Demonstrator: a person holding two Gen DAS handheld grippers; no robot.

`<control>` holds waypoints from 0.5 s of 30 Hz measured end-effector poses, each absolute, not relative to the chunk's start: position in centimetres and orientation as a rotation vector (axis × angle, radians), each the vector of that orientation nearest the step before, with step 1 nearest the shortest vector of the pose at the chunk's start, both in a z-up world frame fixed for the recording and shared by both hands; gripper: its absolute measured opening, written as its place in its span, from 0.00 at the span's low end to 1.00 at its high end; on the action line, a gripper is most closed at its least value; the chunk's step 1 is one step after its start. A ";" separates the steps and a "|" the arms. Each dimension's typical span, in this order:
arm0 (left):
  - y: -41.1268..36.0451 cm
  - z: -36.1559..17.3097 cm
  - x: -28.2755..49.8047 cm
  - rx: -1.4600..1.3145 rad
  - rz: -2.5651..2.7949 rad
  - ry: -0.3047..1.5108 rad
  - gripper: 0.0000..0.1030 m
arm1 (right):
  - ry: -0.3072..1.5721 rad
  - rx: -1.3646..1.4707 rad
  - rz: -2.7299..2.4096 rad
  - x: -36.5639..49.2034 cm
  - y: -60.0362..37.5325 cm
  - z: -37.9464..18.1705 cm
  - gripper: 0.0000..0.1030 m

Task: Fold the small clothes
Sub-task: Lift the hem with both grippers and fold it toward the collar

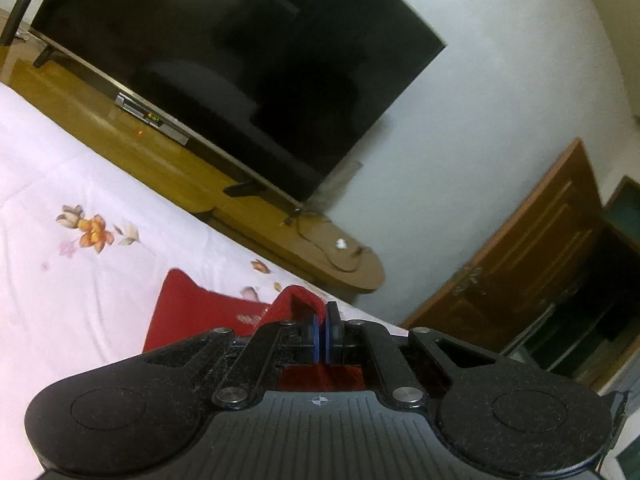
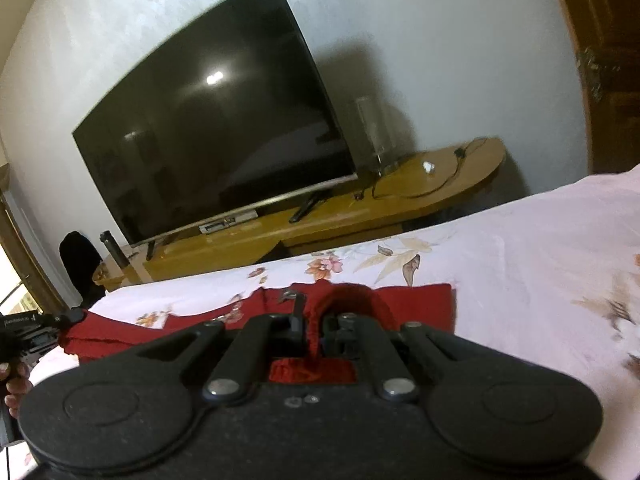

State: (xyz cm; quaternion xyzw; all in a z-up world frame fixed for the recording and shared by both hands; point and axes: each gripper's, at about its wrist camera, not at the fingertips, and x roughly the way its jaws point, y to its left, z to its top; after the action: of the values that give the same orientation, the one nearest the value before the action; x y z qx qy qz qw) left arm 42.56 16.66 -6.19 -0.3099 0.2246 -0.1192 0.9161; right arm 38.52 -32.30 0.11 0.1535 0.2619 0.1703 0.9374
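A small red garment (image 1: 192,312) lies on the pale floral bedsheet (image 1: 60,280). In the left wrist view my left gripper (image 1: 322,320) is shut on an edge of it, a red fold rising between the blue pads. In the right wrist view the red garment (image 2: 416,300) spreads across the bedsheet (image 2: 540,260). My right gripper (image 2: 316,320) is shut on a bunched red edge that loops up over the fingers. The left gripper (image 2: 36,330) shows at the far left, holding the garment's other end.
A large dark TV (image 2: 216,128) stands on a wooden cabinet (image 2: 400,196) beyond the bed, with cables and a set-top box (image 1: 152,118) on it. A brown wooden door (image 1: 532,248) is to the right. A dark bottle (image 2: 112,246) stands at the cabinet's left end.
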 end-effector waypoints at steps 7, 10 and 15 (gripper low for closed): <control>15.9 -11.6 50.0 -0.629 -0.184 0.547 0.02 | 0.644 0.421 0.356 46.5 -33.4 -5.6 0.05; 15.8 -14.1 51.6 -0.609 -0.162 0.534 0.03 | 0.688 0.462 0.362 49.0 -33.6 -7.9 0.10; 15.7 -17.5 52.1 -0.675 -0.068 0.417 0.32 | 0.622 0.391 0.272 50.8 -33.6 -10.0 0.64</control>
State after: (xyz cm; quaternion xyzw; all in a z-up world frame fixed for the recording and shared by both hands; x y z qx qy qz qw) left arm 52.05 15.72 -17.53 -0.3286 0.2031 -0.0333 0.9218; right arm 50.79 -33.61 -10.04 0.1905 0.3032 0.1324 0.9243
